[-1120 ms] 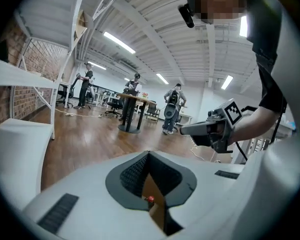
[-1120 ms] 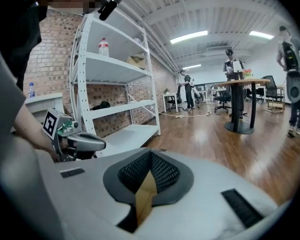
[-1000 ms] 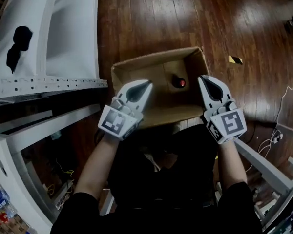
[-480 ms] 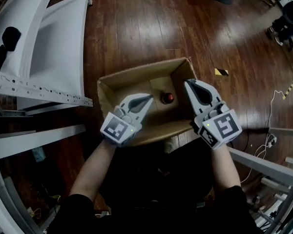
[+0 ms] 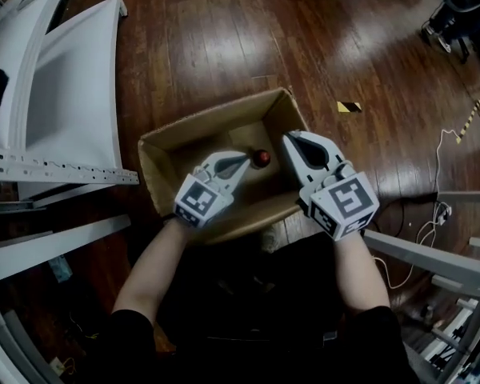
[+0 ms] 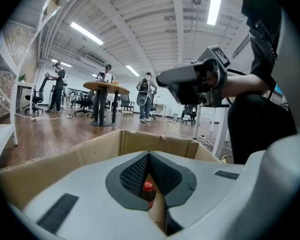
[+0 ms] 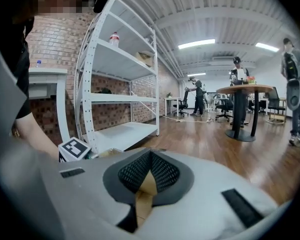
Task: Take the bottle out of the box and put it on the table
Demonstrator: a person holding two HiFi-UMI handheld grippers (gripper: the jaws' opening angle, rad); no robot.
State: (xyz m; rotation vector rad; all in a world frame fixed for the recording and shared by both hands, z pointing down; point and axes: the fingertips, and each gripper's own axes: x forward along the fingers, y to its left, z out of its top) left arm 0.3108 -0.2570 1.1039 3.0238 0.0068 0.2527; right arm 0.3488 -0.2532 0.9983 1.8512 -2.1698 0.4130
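Observation:
An open cardboard box (image 5: 216, 119) stands on the wooden floor. Inside it a dark bottle with a red cap (image 5: 261, 158) stands upright near the box's right half. My left gripper (image 5: 246, 158) reaches into the box, shut and empty, its tip just left of the cap. In the left gripper view the bottle (image 6: 148, 189) shows through the gap behind the closed tips of the left gripper (image 6: 149, 155). My right gripper (image 5: 290, 138) hangs over the box's right wall, also shut with nothing in it. Only cardboard shows beyond the right gripper (image 7: 151, 154).
A white shelf rack (image 5: 64, 78) lies along the left. Grey metal frame bars (image 5: 420, 252) sit at the lower right. A strip of yellow-black tape (image 5: 350, 106) and cables (image 5: 448, 146) lie on the floor. People stand around a round table (image 6: 106, 88) far off.
The left gripper has dropped into the box and closed in on the bottle's cap. The right gripper has sunk slightly beside the box wall.

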